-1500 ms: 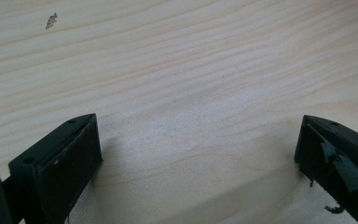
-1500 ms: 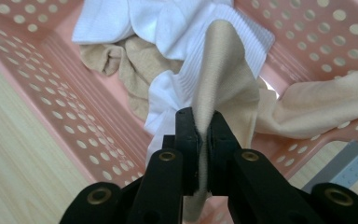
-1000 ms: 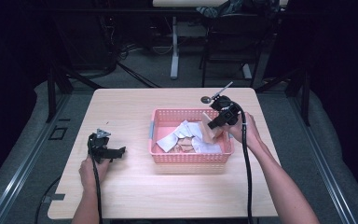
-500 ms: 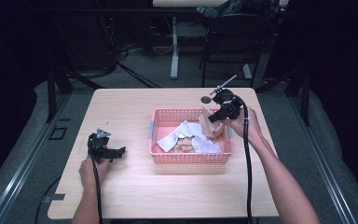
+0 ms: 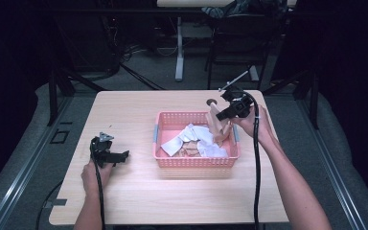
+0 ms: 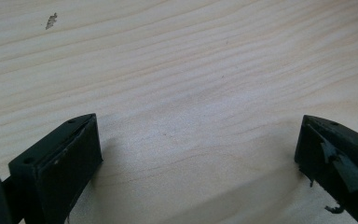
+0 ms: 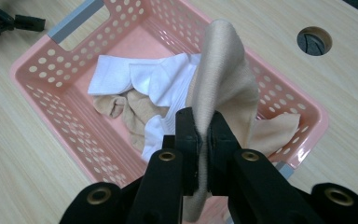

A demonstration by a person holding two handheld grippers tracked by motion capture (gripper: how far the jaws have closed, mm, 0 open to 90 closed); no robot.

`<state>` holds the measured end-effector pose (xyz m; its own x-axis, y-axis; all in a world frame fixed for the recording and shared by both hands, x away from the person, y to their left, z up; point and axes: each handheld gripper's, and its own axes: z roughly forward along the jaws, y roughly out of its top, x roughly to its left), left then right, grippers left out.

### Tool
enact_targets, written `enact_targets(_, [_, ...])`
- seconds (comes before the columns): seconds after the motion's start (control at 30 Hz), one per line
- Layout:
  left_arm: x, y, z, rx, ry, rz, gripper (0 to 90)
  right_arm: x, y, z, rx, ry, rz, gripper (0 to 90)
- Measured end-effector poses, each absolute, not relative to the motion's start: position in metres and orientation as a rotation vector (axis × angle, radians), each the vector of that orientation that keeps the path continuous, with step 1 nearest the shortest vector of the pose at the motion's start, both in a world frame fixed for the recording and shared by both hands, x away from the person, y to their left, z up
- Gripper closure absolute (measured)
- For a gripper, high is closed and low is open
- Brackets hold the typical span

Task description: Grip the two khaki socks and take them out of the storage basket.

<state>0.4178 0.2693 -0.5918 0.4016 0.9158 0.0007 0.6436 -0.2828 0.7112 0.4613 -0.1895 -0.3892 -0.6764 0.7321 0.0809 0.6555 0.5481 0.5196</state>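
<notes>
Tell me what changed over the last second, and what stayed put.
The right gripper, shut on the beige sock, rose and drew the sock up out of the pink basket, away from the white and beige socks left in it. The left gripper stayed on the table with its jaws open, and the basket did not shift.

Black left gripper (image 5: 119,156) with grey three-cornered plate, black right gripper (image 7: 204,128) with brass-ringed screw holes, trailing black cables, bare forearms

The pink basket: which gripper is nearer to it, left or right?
Right. The right gripper hangs over the pink basket, holding a beige sock; the left gripper rests beside it, apart.
</notes>
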Motion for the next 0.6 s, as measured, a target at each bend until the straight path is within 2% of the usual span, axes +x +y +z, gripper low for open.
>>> enact_targets(0.6, [0.418, 0.269, -0.592, 2.028, 1.324, 0.554, 0.1, 0.459, -0.232, -0.369, 1.262, 2.524, 0.824, 85.3])
